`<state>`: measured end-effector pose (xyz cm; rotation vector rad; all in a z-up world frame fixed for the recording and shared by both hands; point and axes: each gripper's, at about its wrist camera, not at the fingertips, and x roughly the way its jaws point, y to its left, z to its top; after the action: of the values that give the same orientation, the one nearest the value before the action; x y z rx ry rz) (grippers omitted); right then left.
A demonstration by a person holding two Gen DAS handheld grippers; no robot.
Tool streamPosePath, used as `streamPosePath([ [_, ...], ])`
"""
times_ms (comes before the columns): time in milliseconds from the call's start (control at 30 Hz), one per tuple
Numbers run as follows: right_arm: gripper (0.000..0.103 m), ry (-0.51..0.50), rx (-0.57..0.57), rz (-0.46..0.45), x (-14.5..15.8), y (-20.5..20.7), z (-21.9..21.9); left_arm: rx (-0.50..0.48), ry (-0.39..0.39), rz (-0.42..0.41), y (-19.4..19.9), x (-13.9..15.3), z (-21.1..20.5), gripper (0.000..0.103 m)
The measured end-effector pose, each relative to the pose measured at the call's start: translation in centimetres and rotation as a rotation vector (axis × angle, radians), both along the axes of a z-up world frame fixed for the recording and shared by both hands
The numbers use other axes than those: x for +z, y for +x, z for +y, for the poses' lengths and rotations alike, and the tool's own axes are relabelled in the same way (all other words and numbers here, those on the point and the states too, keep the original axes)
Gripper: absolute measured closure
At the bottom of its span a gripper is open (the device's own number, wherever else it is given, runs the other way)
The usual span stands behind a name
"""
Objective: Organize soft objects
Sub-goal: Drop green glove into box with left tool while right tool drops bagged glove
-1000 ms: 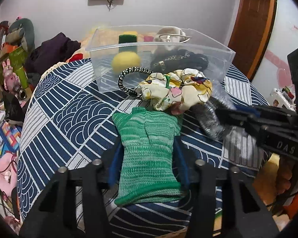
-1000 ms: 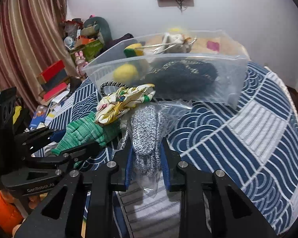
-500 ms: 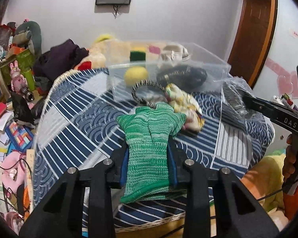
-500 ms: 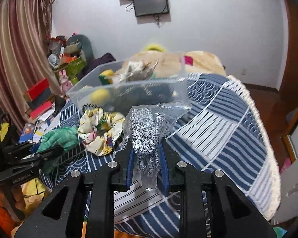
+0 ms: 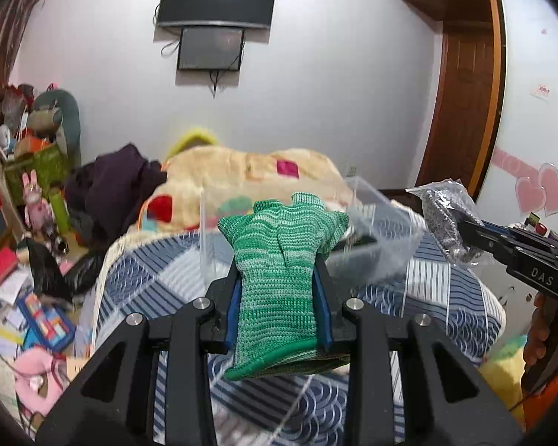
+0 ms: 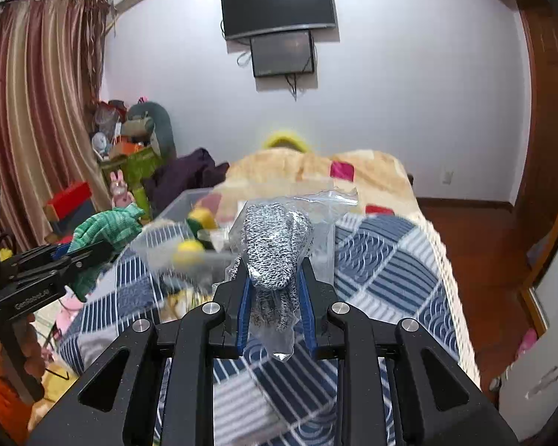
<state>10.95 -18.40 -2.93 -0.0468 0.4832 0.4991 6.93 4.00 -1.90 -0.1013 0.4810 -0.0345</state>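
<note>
My left gripper (image 5: 277, 282) is shut on a green knitted glove (image 5: 281, 260) and holds it lifted above the bed; the glove also shows in the right wrist view (image 6: 106, 230). My right gripper (image 6: 273, 290) is shut on a grey speckled glove in a clear plastic bag (image 6: 275, 245), also lifted; it shows at the right of the left wrist view (image 5: 446, 223). A clear plastic bin (image 5: 383, 238) with a yellow ball (image 6: 189, 251) and other soft things stands on the blue patterned blanket (image 6: 383, 260), beyond both grippers.
A floral scrunchie (image 6: 178, 303) lies on the blanket in front of the bin. A beige blanket (image 5: 241, 171) and dark clothes (image 5: 111, 186) lie behind. Toys and books clutter the floor at left (image 5: 37, 316). A wooden door (image 5: 461, 111) is at right.
Both grippers have risen and pulled back from the bed, lifting the green glove and the bagged grey glove off the blanket. The bin now looks farther and lower.
</note>
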Motion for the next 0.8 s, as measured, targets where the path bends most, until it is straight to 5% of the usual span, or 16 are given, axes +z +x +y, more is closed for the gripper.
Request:
streamPosePath([
  [433,0.082,0.009,0.001,-0.023,1.3,4.2,2.1,-0.04,0.018,-0.031,6.4,1.3,-0.8,0.07],
  [800,0.082,-0.026,0.0,0.074,-1.6,7.1,4.1,-0.046,0.008,0.077,11.8,-2.4,-0.9,0.07],
])
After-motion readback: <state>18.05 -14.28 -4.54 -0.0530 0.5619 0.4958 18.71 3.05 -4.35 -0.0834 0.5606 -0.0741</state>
